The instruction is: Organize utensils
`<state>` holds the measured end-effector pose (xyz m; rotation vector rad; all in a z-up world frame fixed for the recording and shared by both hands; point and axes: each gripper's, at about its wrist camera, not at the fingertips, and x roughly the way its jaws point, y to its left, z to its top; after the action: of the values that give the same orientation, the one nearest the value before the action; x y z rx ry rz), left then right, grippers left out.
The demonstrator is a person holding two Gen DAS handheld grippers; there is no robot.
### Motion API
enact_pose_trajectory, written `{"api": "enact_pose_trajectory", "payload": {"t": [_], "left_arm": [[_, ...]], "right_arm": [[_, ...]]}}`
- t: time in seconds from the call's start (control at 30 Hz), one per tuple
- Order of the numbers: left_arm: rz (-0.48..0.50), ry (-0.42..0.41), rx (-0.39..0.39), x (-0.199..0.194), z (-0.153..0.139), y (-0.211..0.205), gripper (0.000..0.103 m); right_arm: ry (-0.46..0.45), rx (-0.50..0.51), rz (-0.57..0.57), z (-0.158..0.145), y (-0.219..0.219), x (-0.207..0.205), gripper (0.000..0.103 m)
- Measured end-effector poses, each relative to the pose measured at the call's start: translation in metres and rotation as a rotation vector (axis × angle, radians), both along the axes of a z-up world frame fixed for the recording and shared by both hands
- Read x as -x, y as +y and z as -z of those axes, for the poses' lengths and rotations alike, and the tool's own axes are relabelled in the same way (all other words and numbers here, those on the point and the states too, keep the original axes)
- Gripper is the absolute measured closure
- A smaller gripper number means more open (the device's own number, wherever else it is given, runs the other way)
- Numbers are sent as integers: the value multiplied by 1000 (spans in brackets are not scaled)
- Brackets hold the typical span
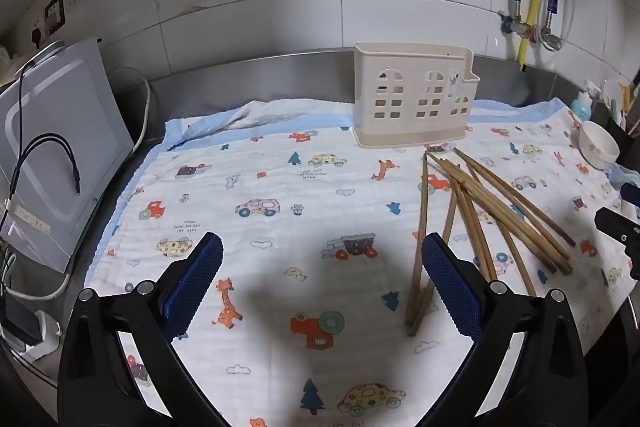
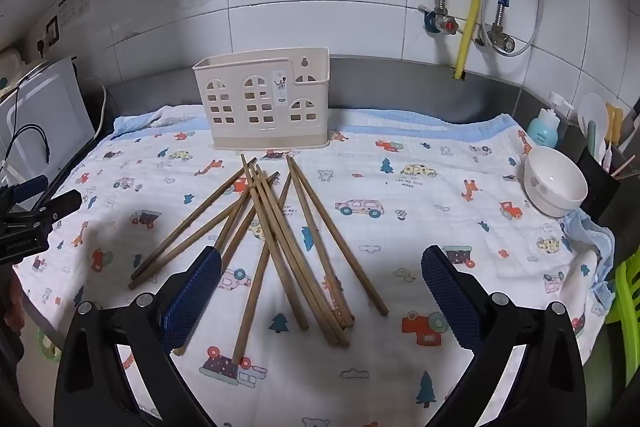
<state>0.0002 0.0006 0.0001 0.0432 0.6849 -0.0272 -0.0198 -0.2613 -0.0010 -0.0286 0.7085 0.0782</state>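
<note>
Several brown wooden chopsticks (image 2: 280, 239) lie fanned in a loose pile on a white cloth with cartoon prints (image 2: 400, 187); they also show in the left wrist view (image 1: 476, 211) to the right. A beige plastic utensil holder (image 2: 264, 103) with window cut-outs stands upright at the back of the cloth, also in the left wrist view (image 1: 416, 99). My right gripper (image 2: 322, 263) is open and empty, above the near ends of the chopsticks. My left gripper (image 1: 322, 255) is open and empty, left of the pile, its right finger (image 1: 448, 279) over one stick.
A white bowl (image 2: 554, 187) sits on the cloth's right edge beside a crumpled blue cloth (image 2: 592, 239). A blue soap bottle (image 2: 544, 127) and a utensil rack stand at the far right. A grey appliance with cables (image 1: 52, 155) stands on the left. A tiled wall with pipes is behind.
</note>
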Motion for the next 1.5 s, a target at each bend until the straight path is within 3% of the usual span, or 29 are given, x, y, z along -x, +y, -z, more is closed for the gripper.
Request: {"api": "enact_pose_trajectory", "payload": {"t": [1.5], "left_arm": [[11,-77,10,0,-19,2,5]], "right_arm": [[-34,-4,1,-8,-2,1,6]]}}
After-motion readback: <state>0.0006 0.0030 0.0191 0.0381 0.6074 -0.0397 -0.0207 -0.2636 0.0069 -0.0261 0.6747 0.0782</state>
